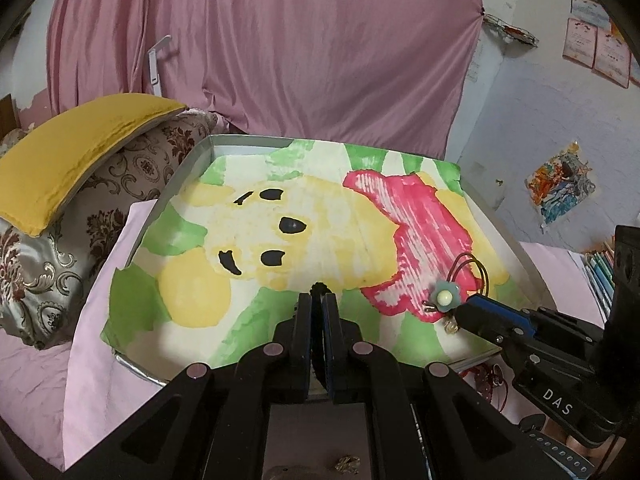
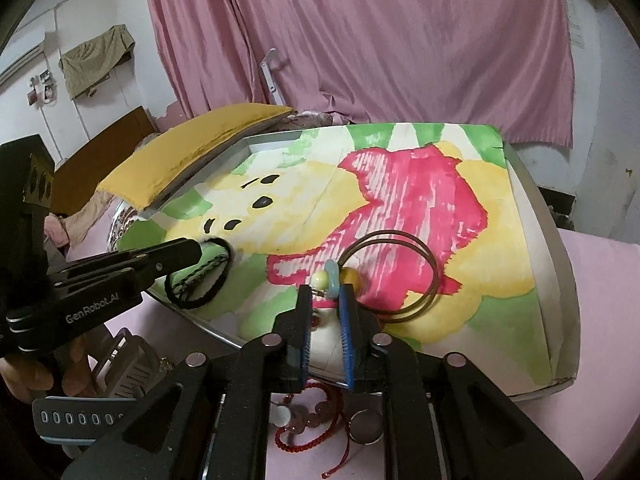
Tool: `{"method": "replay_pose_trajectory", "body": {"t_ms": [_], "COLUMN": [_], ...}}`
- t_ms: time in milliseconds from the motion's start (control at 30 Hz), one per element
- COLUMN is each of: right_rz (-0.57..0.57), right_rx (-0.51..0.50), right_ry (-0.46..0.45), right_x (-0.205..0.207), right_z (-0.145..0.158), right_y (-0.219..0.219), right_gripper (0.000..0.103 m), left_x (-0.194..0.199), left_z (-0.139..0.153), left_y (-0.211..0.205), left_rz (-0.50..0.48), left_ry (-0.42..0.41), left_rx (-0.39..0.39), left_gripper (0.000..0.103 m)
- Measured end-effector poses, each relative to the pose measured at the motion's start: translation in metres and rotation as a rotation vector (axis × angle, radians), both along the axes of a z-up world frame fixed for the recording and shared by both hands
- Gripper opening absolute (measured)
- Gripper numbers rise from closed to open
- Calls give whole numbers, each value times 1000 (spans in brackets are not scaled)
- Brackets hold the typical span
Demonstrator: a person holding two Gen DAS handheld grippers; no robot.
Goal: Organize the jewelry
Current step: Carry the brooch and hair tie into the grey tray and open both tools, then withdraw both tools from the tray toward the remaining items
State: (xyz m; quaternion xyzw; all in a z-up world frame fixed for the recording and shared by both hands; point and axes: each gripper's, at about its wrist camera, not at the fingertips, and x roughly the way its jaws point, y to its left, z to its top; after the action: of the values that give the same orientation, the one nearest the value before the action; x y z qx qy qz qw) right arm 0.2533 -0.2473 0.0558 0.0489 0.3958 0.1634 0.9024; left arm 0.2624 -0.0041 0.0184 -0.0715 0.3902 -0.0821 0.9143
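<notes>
On the painted tray (image 2: 532, 240), the right gripper (image 2: 325, 294), jaws parted around the flower hair tie (image 2: 332, 276), may drag it while the left gripper (image 1: 318, 298) pinches the black band (image 2: 200, 280).

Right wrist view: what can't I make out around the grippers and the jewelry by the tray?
- Right wrist view: whether the right gripper presses the flower hair tie; its fingers hide the contact.
- Right wrist view: the red beaded bracelet is mostly hidden under the gripper body.
- Left wrist view: only a tip of the black hair tie shows; the shut left gripper covers the rest.
</notes>
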Motion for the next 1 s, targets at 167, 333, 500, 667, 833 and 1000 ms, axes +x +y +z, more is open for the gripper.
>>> {"method": "replay_pose_trajectory", "body": {"t_ms": [167,333,500,667,833,1000], "right_rz": [-31,-73,-129,-150,-149,-109], "right_rx": [-6,-1,15,13,-26,-62], "right_ry": [-69,-159,-258,-321,-394,-433], "right_x": [-12,-31,-57,-87,-121,-147], "right_z": [11,25,40,47,51,50], "right_y": [-5,-13,-20,-17,-5,7], "right_gripper": [36,47,70,91,101,101], "left_x": [-7,-22,-47,-74,-101,-125], "left_z": [3,11,25,33,34,30], "left_y": [5,12,22,34,48,55], "left_rz": [18,47,80,114,152,149], "left_ry": [-21,-93,-209,-297,-343,-364], "left_rx": [-12,-29,-55,-36,-26,-1], "left_gripper": [11,30,64,88,102,102]}}
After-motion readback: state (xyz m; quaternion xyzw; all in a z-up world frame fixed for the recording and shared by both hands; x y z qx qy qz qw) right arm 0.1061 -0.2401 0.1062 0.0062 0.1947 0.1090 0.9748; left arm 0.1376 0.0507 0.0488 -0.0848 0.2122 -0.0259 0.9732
